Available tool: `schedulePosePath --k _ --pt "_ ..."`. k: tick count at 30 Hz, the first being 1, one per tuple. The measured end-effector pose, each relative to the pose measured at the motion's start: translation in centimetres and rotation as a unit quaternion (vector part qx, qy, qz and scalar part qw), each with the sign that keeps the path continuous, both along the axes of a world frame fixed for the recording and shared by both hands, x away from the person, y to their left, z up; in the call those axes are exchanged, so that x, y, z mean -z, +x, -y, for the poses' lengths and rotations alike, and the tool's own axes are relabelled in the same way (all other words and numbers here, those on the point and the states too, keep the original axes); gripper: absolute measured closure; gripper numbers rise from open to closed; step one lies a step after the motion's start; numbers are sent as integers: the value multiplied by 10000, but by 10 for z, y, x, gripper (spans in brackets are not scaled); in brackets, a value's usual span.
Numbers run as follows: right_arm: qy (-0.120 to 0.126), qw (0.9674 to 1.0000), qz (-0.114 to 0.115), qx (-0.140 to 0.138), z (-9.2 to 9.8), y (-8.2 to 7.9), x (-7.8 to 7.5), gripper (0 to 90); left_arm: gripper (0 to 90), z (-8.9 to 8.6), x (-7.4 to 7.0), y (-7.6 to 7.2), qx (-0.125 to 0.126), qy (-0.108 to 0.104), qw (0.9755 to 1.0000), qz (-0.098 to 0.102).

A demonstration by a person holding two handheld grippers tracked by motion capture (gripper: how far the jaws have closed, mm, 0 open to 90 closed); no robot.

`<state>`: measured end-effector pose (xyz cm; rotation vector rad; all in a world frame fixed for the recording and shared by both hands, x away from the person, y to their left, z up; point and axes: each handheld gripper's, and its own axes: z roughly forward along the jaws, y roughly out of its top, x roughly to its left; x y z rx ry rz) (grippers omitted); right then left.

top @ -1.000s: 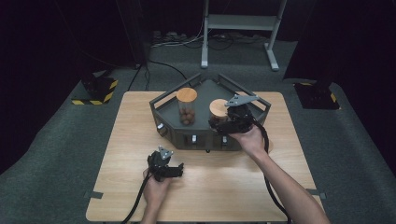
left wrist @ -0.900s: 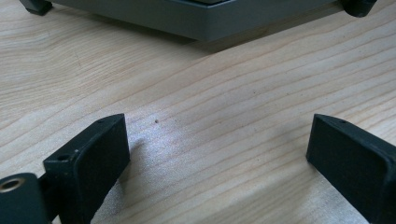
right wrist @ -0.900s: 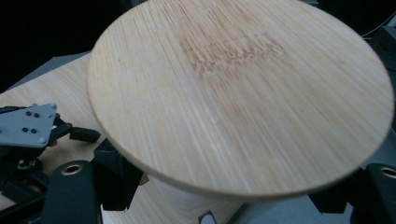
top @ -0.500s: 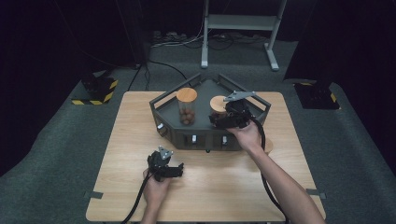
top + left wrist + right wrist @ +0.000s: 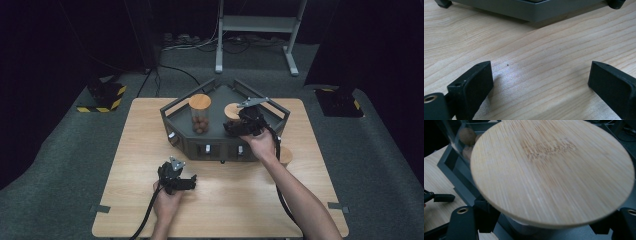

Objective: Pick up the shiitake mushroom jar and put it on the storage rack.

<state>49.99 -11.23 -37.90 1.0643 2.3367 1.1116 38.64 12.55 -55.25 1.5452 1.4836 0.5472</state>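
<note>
High view: right gripper [image 5: 235, 127] sits over the grey tray [image 5: 175, 116], jaws clamped on a bamboo lid [image 5: 231, 110] right of the lidded jar [image 5: 200, 113] of brown balls standing in that tray, while left gripper [image 5: 186, 183] rests on the table [image 5: 125, 150] in front of the tray. Left gripper view: jaws wide apart, nothing between them, bare wood below, tray edge ahead. Right gripper view: lid [image 5: 552, 171] gripped at its underside rim, jar [image 5: 461, 141] behind it; lid looks not yet seated, so placing and letting go are left.
</note>
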Motion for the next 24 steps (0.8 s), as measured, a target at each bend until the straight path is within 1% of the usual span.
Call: schedulePosePath --k 6,11,24 --pt "-6 10000 -59 77 -1 4 6 256 59 0 0 0 3 -1 10000 4" --pt "6 9999 -53 100 -3 5 8 256 59 0 0 0 1 -3 10000 6" --pt "-56 9999 -93 113 -6 8 13 256 59 0 0 0 1 -3 10000 6"
